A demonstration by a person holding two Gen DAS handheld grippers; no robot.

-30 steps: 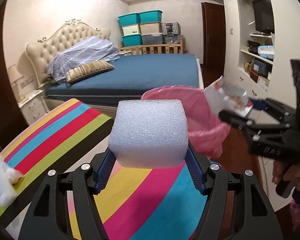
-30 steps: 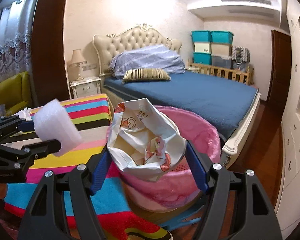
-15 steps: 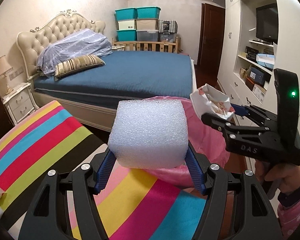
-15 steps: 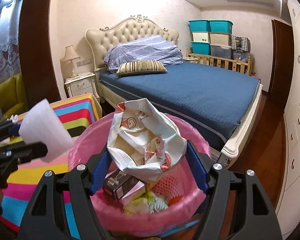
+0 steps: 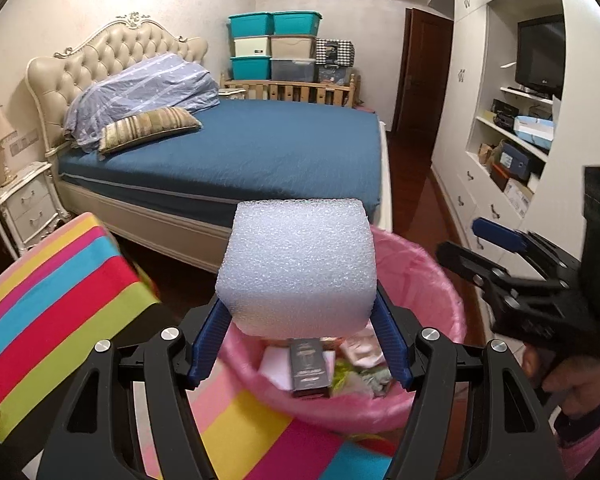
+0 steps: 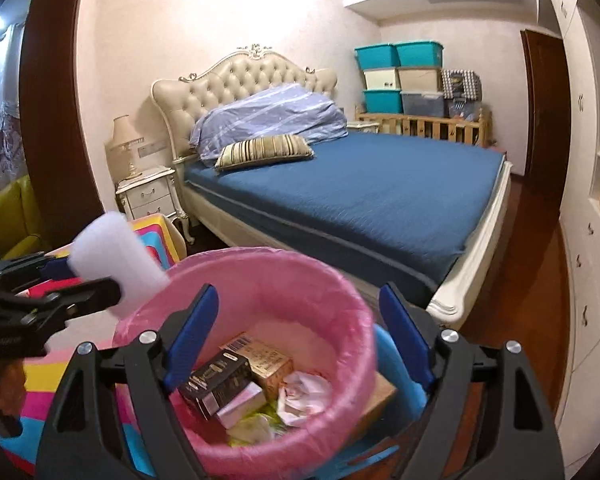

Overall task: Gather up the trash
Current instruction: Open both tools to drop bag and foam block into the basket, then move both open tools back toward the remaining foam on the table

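The right gripper's [image 6: 300,322] jaws are opening and now empty, the paper bag held a moment ago gone into the pink bin [image 6: 352,308] beneath them, while the foam block [image 5: 298,268] is still kept between the left gripper's [image 5: 300,332] loosening jaws above that bin, its drop apparently next.

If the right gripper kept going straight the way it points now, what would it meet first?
Most likely the trash inside the pink-lined bin: the right gripper, fingers empty and opening, points down into it, at the dark box and crumpled wrapper. Depth is uncertain.
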